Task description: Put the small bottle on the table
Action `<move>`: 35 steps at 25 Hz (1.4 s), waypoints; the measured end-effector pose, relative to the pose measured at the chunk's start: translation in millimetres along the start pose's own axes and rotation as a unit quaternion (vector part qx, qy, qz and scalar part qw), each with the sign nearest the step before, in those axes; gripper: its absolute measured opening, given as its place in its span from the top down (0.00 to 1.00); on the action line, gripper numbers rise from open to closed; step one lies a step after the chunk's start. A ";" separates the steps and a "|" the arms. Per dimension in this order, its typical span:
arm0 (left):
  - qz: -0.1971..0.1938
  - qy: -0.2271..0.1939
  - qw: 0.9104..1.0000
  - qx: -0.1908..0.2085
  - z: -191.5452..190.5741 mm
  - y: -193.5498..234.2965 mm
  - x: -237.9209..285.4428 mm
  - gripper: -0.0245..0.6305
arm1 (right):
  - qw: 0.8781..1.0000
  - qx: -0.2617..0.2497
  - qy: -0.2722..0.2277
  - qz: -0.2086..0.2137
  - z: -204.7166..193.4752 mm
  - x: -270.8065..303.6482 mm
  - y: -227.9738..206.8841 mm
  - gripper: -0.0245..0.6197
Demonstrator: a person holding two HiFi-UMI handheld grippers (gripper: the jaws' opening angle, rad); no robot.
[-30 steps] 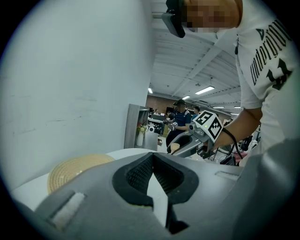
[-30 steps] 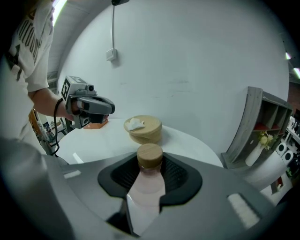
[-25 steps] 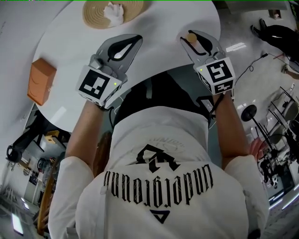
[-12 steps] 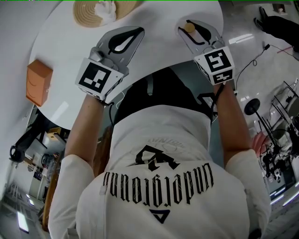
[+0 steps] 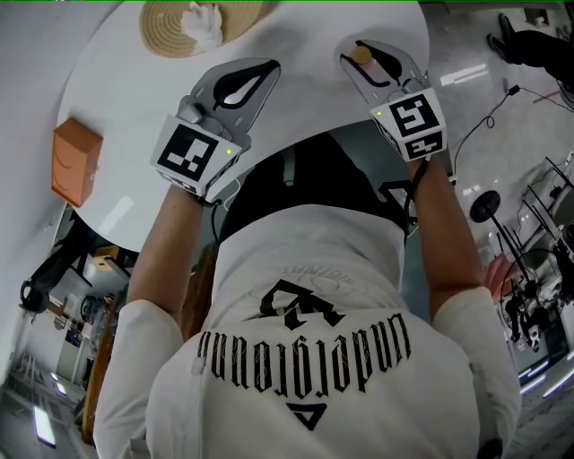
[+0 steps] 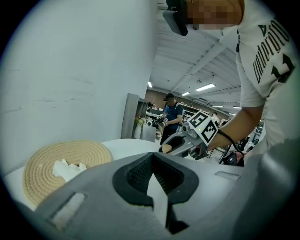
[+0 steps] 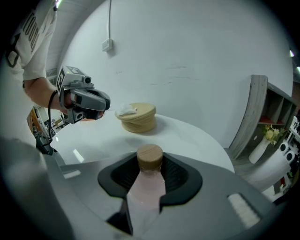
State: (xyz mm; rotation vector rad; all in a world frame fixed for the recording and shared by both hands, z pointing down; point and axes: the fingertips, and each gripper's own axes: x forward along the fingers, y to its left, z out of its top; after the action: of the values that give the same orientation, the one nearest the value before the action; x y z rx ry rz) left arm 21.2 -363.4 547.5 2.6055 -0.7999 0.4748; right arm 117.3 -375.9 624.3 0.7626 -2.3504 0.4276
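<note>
My right gripper [image 5: 372, 61] is shut on the small bottle [image 7: 149, 185], a pale pink one with a round wooden cap [image 7: 150, 157]. In the head view only that cap [image 5: 362, 55] shows between the jaws. The bottle hangs above the near right part of the round white table [image 5: 126, 72]; whether it touches the top I cannot tell. My left gripper [image 5: 240, 85] hovers over the table's near edge, its jaws together with nothing between them. The left gripper view shows the jaw tips of that gripper [image 6: 154, 164] meeting, and the right gripper [image 6: 180, 143] beyond them.
A woven straw mat [image 5: 193, 22] with a crumpled white piece on it lies at the table's far side. An orange box [image 5: 73, 163] stands at the left edge. A grey shelf [image 7: 267, 122] stands past the table, and a person [image 6: 172, 117] stands far behind.
Both grippers have edged a little farther over the table. The right one stays closed on the bottle throughout.
</note>
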 end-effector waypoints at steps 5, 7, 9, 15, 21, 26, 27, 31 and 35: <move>0.000 -0.001 1.000 -0.005 -0.9 1.5 0.2 0.95 | 1.000 -0.004 -0.003 -0.004 -0.1 2.2 -1.3 0.75; 0.000 0.000 1.000 -0.002 -1.2 1.1 -1.1 0.95 | 1.000 -0.003 -0.005 -0.007 -0.2 0.9 -0.7 0.75; 0.001 0.002 1.000 0.001 -2.0 0.4 -3.1 0.95 | 1.000 -0.006 -0.004 -0.006 0.2 -0.1 2.9 0.75; 0.002 0.001 1.000 0.003 -3.7 -0.1 -8.9 0.95 | 1.000 -0.012 -0.007 -0.013 -1.1 1.5 6.2 0.74; 0.006 0.000 1.000 -0.001 -1.0 -5.5 -15.5 0.95 | 1.000 -0.002 -0.009 -0.021 -1.1 -4.9 5.0 0.69; 0.009 -0.001 1.000 0.004 -3.1 -9.4 -28.4 0.95 | 0.999 0.009 -0.016 -0.048 -2.6 -13.1 2.4 0.65; 0.009 -0.001 1.000 0.006 -2.6 -10.3 -29.5 0.95 | 0.998 0.011 -0.017 -0.053 -2.3 -15.4 0.9 0.65; 0.006 -0.004 1.000 0.013 -1.2 -16.5 -39.8 0.95 | 0.997 0.010 -0.022 -0.069 2.6 -25.9 6.5 0.65; 0.000 -0.010 1.000 0.021 0.8 -25.4 -53.9 0.95 | 0.996 0.017 -0.027 -0.085 8.3 -40.0 15.9 0.64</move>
State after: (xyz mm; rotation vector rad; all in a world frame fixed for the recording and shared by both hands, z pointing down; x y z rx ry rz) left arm -5.8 -319.3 517.9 2.6526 -0.8052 0.4716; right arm 129.3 -350.9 590.4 0.9928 -2.3097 0.3773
